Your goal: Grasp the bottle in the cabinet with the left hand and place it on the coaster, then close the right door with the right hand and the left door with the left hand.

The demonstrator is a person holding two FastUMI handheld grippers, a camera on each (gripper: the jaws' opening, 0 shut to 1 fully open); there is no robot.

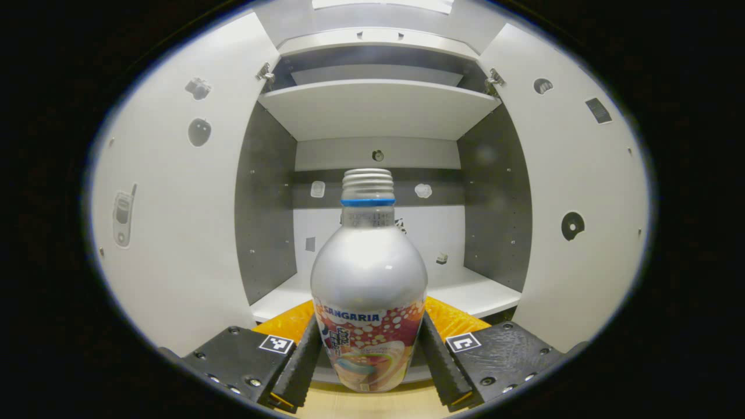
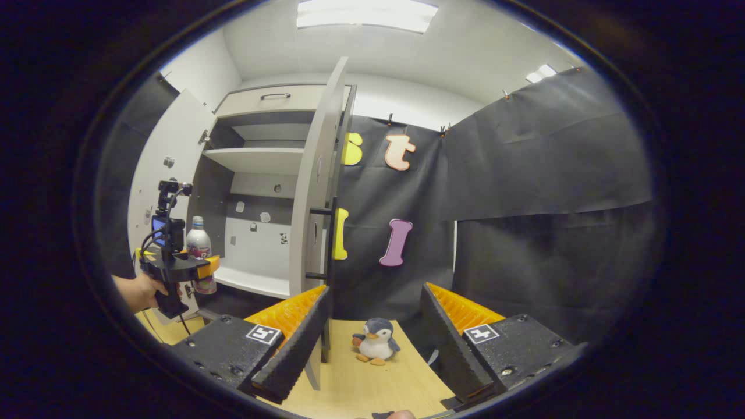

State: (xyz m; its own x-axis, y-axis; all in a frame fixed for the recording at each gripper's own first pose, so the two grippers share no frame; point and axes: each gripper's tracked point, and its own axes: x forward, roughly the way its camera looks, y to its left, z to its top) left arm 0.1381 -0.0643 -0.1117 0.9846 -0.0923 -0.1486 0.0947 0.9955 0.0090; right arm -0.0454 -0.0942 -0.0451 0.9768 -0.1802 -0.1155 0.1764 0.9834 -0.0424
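Both fingers of the left gripper point(image 1: 368, 355) clamp the bottle point(image 1: 368, 291) — upright, held in front of the open cabinet point(image 1: 378, 110), coaster unseen. The right gripper point(image 2: 375, 343) gapes empty beside the right door point(image 2: 317, 174).

The bottle point(image 1: 368, 279) at centre frame is silver with a blue neck ring and a red, white-bubbled label; the cabinet point(image 1: 378, 107) is pale grey; lower centre, the penguin toy point(image 2: 376, 342) is grey-white.

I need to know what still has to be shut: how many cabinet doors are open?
2: the left door swung out left of the bottle, the right door swung out right of it.
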